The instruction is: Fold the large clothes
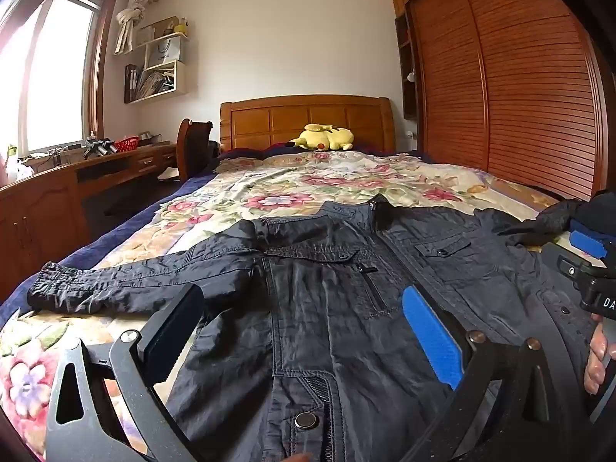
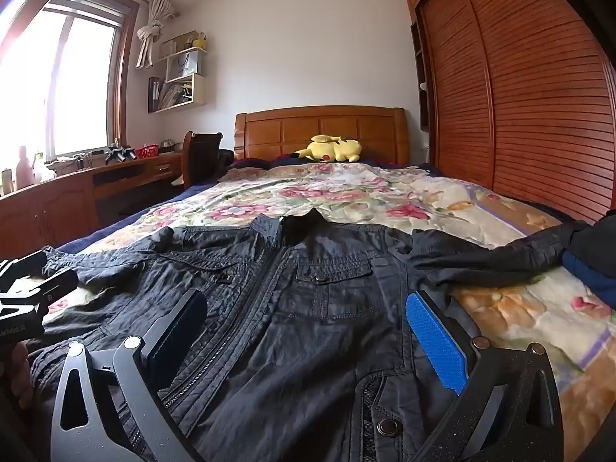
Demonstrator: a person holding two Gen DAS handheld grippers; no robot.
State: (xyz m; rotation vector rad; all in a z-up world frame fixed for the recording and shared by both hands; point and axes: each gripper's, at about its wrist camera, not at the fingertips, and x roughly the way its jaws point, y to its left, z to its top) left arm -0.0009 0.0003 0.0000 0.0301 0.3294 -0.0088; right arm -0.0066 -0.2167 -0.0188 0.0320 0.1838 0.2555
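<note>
Hand-held grippers [image 1: 304, 327] [image 2: 308, 331] agape over jacket [image 1: 327, 269]

Each claw is a dark grey metal frame with triangular cut-outs and round silver pivot screws. The left claw [image 1: 304, 331] and the right claw [image 2: 308, 335] each carry one black pad and one ridged blue pad.

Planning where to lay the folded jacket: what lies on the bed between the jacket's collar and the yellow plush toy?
Only bare floral bedspread lies between the jacket collar and the plush toy; both wrist views show this.
</note>
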